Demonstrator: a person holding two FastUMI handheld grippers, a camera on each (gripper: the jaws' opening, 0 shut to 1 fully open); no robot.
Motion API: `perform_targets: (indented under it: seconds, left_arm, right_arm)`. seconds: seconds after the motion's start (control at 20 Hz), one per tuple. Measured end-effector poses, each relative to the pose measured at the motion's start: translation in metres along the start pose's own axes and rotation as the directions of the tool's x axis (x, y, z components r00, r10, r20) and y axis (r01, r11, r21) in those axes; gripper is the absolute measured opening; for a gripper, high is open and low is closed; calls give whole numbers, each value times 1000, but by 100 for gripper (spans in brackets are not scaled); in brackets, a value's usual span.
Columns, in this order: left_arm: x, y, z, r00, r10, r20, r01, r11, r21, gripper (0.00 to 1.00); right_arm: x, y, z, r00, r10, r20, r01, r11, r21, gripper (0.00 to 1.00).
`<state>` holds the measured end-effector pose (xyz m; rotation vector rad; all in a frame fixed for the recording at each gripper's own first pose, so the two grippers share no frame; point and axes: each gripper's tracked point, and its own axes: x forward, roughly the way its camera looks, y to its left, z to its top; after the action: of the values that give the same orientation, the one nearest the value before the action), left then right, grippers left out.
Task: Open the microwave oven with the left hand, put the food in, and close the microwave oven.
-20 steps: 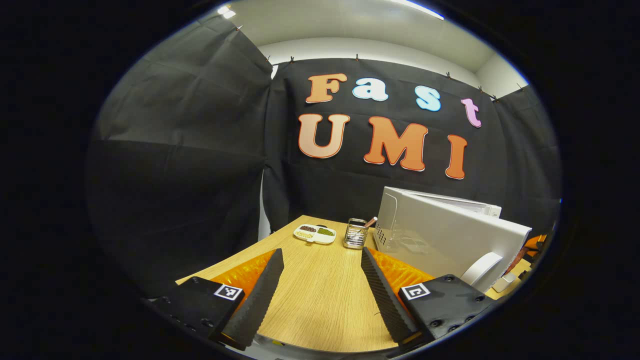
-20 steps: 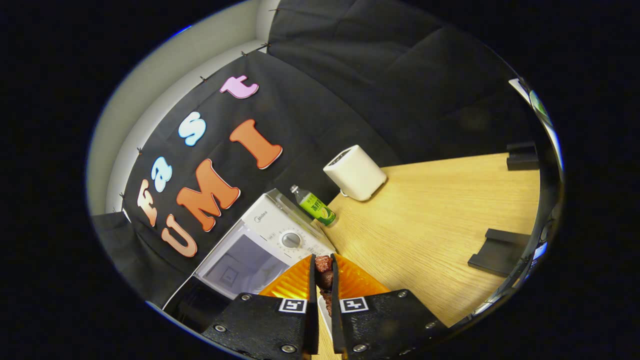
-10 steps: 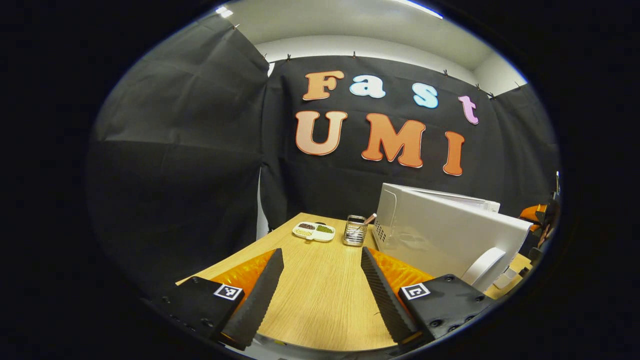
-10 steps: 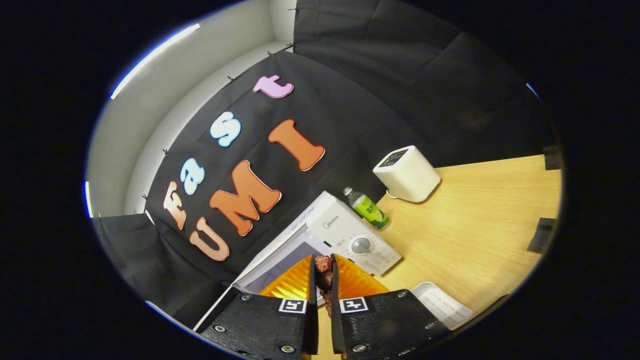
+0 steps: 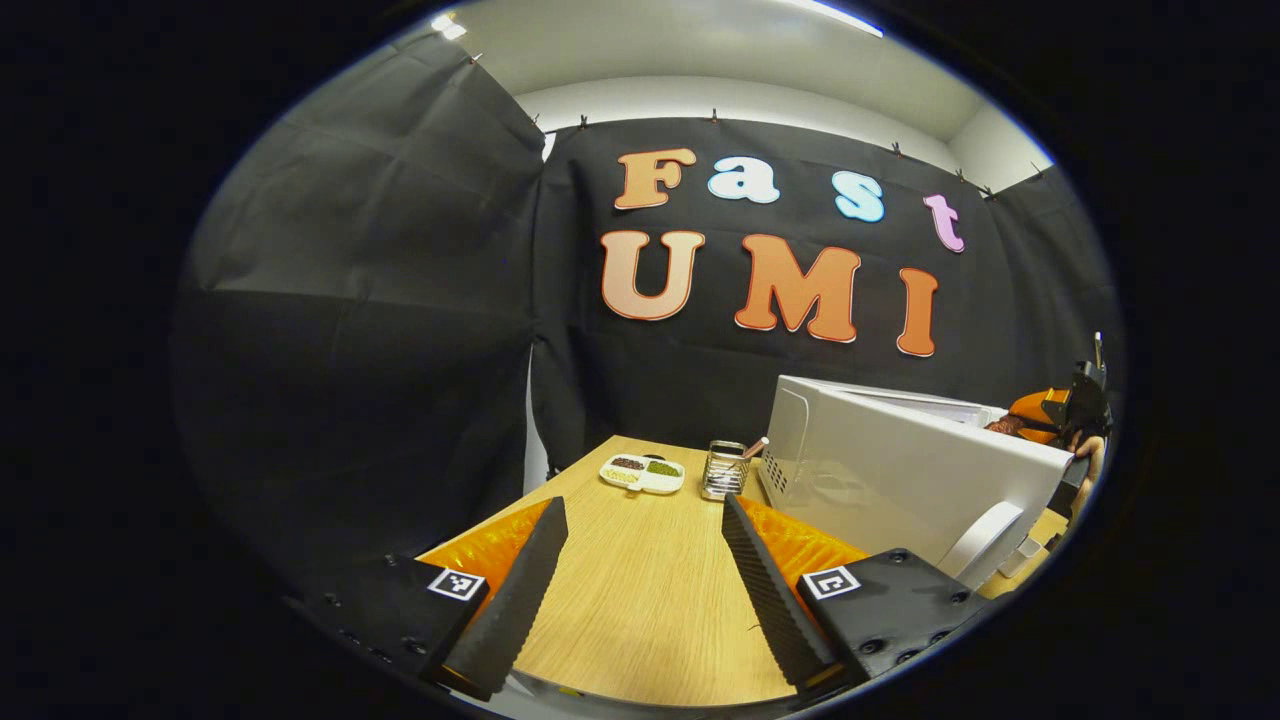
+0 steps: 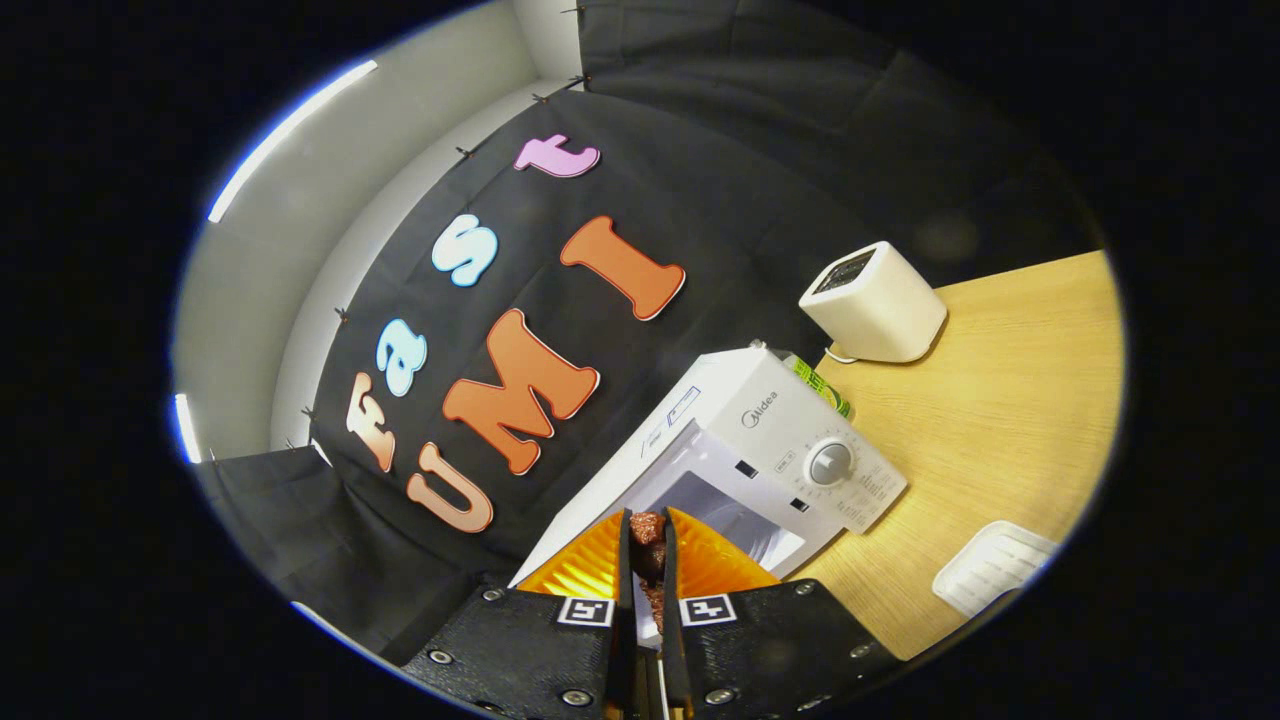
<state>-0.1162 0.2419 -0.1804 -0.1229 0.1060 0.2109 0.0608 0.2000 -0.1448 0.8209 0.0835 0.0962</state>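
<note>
The white microwave (image 6: 790, 450) stands on the wooden table with its cavity (image 6: 725, 515) open. In the right gripper view, my right gripper (image 6: 647, 516) is shut on a brown-red piece of food (image 6: 648, 548) and hangs above and just in front of the cavity. In the left gripper view, the open door (image 5: 900, 475) with its curved handle (image 5: 985, 535) swings out toward me at the right. My left gripper (image 5: 642, 508) stands open over the table, to the left of the door, holding nothing. The right gripper (image 5: 1045, 412) and a hand show past the door's far edge.
A divided dish of beans (image 5: 643, 473) and a metal utensil holder (image 5: 725, 470) sit at the table's far end, left of the microwave. A white box-shaped device (image 6: 875, 300) and a green bottle (image 6: 822, 388) stand beside the microwave. A white tray (image 6: 990, 567) lies on the table (image 6: 1000, 430).
My right gripper has carried the food closer to the microwave, and the open cavity has come into view. The left gripper has stayed open and shifted only slightly.
</note>
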Motion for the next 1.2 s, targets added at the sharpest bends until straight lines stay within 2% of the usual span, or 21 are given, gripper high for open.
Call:
perform_targets:
  seconds: [0.25,0.3,0.45,0.85,1.1,1.2]
  left_arm:
    - [12,11,-1,1000,11,-7,-11,1000,-21,97]
    - [15,11,-3,1000,10,-12,-11,1000,-20,99]
    - [20,8,-6,1000,-5,-24,5,1000,-21,97]
    - [30,13,-12,999,0,-34,0,1000,-13,99]
    - [33,19,-17,999,14,-48,-15,1000,-10,97]
    - [33,19,-20,999,15,-51,-15,1000,-18,99]
  right_arm:
    - [44,6,-35,1000,8,10,-8,999,48,10]
    - [56,8,-39,1000,15,24,-16,999,46,10]
    - [86,6,-63,1000,16,19,-17,999,41,10]
    - [146,-7,-115,998,-35,-48,37,998,45,10]
    - [166,-19,-118,998,-63,-28,61,997,-52,10]
    - [170,-30,-118,993,-119,-26,116,989,-89,16]
